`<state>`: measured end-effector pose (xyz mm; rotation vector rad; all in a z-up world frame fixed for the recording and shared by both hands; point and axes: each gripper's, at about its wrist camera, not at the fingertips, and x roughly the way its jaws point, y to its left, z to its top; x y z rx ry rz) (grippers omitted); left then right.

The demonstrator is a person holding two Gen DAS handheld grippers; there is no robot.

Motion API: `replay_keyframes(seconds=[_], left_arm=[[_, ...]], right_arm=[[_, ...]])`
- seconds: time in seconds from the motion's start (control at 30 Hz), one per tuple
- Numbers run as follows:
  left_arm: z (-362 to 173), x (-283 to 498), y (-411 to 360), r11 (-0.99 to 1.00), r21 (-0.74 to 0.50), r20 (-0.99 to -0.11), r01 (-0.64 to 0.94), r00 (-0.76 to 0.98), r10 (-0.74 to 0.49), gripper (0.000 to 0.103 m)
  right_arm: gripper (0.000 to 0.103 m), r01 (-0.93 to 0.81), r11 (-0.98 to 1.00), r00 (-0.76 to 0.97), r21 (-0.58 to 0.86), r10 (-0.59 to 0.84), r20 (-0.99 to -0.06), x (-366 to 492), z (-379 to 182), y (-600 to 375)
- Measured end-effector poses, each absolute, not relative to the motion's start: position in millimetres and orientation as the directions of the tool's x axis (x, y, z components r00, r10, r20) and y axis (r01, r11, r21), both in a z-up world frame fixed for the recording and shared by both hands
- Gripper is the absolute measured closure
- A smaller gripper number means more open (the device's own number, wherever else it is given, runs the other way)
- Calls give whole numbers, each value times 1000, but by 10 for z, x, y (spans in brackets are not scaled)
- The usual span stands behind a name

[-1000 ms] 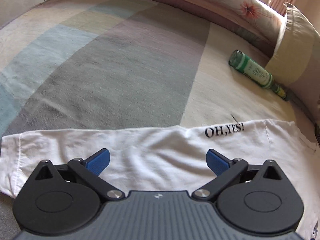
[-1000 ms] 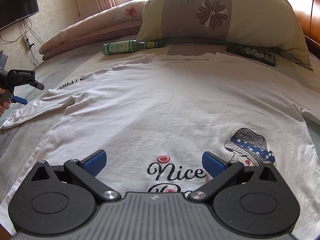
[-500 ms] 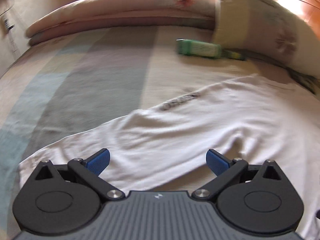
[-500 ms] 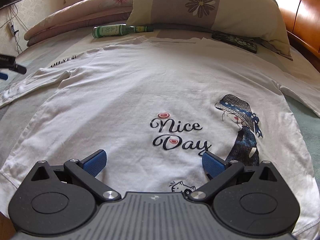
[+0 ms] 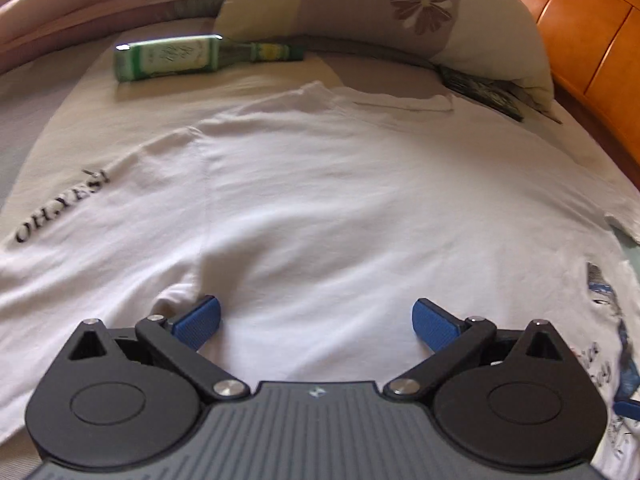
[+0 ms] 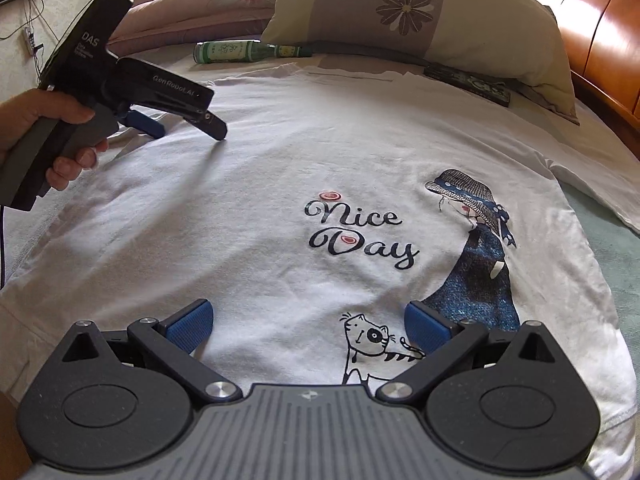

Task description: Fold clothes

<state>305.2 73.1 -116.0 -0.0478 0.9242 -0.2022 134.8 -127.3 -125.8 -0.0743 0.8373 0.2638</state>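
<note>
Left gripper (image 5: 316, 322) is swinging in from the sleeve to the shirt's armpit region.

White "Nice Day" T-shirt (image 6: 280, 168) is lying flat, unfolded, on the bed (image 5: 48, 92). Both jaws are standing wide, gripping nothing; right gripper (image 6: 306, 326) is hovering over the hem, suggesting a first fold is pending.

I read "Nice Day" in black script on the chest of the white T-shirt (image 6: 320, 184). Its sleeve (image 5: 80, 208), left of that print, carried "OH,YES!". The left gripper (image 6: 182, 122), above the sleeve, bore "DAS" and "GenRoboT.AI". The green bottle (image 6: 232, 51) label was illegible.
</note>
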Motion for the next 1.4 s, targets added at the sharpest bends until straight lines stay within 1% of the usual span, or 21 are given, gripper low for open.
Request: replay_keyframes(seconds=[0.03, 0.13, 0.23, 0.3, 0.33, 0.47, 0.53, 0.6, 0.73, 0.77, 0.8, 0.87, 0.93, 0.97, 1.03, 1.1, 1.17, 1.27, 1.3, 1.33, 1.4], left_arm=[[-1104, 3002, 785, 977, -156, -781, 145, 587, -212, 3], [-870, 2750, 791, 971, -146, -748, 187, 621, -232, 3], [-680, 2445, 688, 933, -167, -713, 319, 614, -338, 2], [-675, 2261, 567, 900, -175, -714, 399, 578, -395, 2], [-706, 2176, 515, 891, -161, -727, 425, 559, -398, 2], [-964, 1737, 326, 860, -4, -787, 509, 529, -317, 2], [-1108, 1518, 363, 858, -12, -810, 514, 498, -309, 2], [-1176, 1264, 469, 870, -8, -778, 493, 544, -315, 1], [-1173, 961, 659, 895, -18, -761, 446, 574, -301, 1], [-1170, 898, 656, 893, 10, -762, 449, 582, -285, 1], [-1167, 835, 648, 890, 42, -762, 454, 591, -266, 1], [-1128, 777, 630, 892, 63, -768, 447, 592, -243, 1], [-1052, 746, 590, 887, 90, -766, 452, 601, -229, 1], [-1005, 723, 558, 879, 101, -744, 466, 622, -244, 1], [-909, 677, 489, 861, 125, -690, 494, 666, -282, 1], [-890, 734, 393, 849, 81, -674, 521, 657, -339, 1], [-921, 819, 292, 843, 34, -673, 537, 636, -378, 1], [-1086, 911, 231, 856, 7, -705, 517, 610, -362, 1], [-1167, 942, 259, 876, -2, -733, 483, 595, -330, 1], [-1229, 948, 325, 890, -25, -741, 456, 589, -323, 0], [-1223, 888, 469, 892, -72, -723, 446, 593, -355, 1]], right_arm=[[0, -252, 967, 642, 39, 198, -740, 1351, -1262, -1275], [0, -236, 971, 655, 28, 180, -734, 1351, -1278, -1252], [0, -226, 974, 660, 19, 167, -732, 1347, -1284, -1230], [0, -234, 972, 657, 15, 169, -734, 1349, -1277, -1228], [0, -238, 971, 654, 16, 173, -736, 1353, -1271, -1234], [0, -225, 974, 632, 9, 153, -759, 1331, -1222, -1278], [0, -205, 979, 629, -1, 131, -767, 1273, -1186, -1335], [0, -194, 981, 632, -11, 116, -766, 1191, -1152, -1416], [0, -146, 988, 638, -54, 53, -768, 1030, -1135, -1648], [0, -128, 991, 632, -49, 44, -774, 1003, -1152, -1727], [0, -107, 994, 619, -19, 51, -784, 981, -1174, -1828], [0, -78, 995, 599, 59, 94, -795, 919, -1181, -1989], [0, -88, 995, 585, 46, 89, -806, 851, -1133, -2007], [0, -94, 995, 578, 37, 85, -812, 817, -1108, -2011], [0, -121, 992, 608, 21, 91, -789, 790, -1018, -2022], [0, -128, 992, 625, 0, 81, -776, 845, -964, -2060], [0, -138, 990, 612, 20, 102, -785, 940, -1004, -2144], [0, -107, 994, 558, 24, 80, -826, 994, -1160, -2323], [0, -119, 993, 563, 9, 75, -823, 948, -1166, -2377], [0, -115, 993, 549, -3, 61, -834, 927, -1174, -2426], [0, -94, 995, 529, 17, 64, -846, 857, -1137, -2570]])
